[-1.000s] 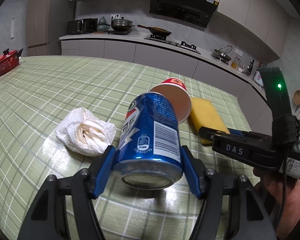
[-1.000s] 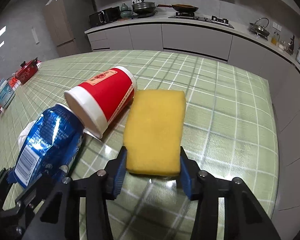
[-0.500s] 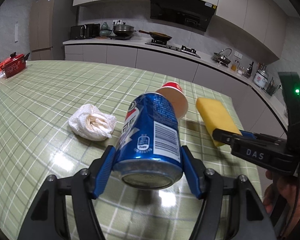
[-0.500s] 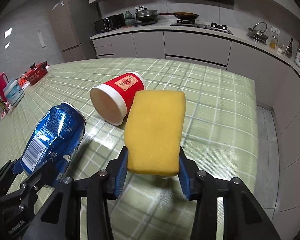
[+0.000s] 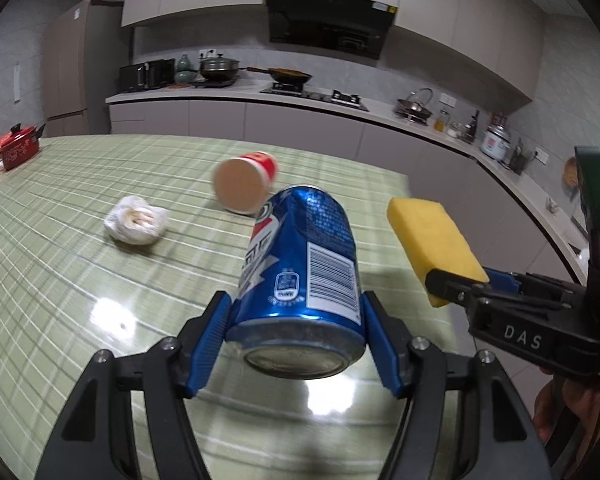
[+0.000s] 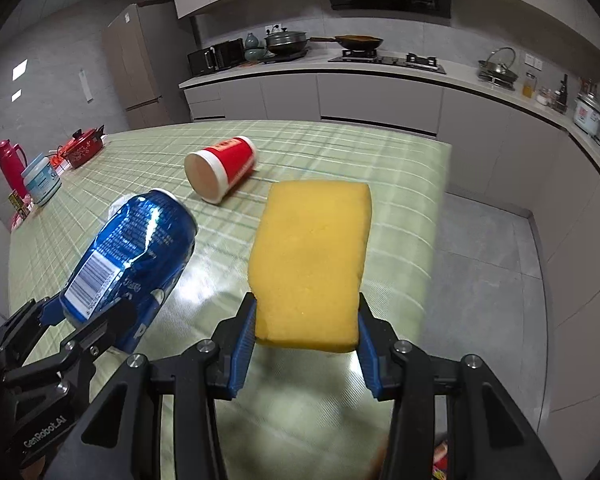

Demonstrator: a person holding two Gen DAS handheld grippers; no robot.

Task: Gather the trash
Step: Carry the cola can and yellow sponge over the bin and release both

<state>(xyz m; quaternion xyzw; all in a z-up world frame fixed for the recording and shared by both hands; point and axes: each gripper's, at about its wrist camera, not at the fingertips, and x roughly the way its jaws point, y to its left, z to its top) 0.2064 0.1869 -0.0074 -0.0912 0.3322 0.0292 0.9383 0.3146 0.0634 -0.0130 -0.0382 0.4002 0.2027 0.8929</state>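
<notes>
The dented blue soda can [image 5: 300, 272] is clamped between the pads of your left gripper [image 5: 296, 336], clear of the green checked tablecloth [image 5: 60, 272]. The yellow sponge [image 6: 312, 264] is pinched by your right gripper [image 6: 306, 340], also lifted. You are at the carry step. No bin is in view, so locate one before releasing. The red paper cup [image 5: 246, 184] and crumpled tissue [image 5: 136, 224] lie on the table, not yet collected.
</notes>
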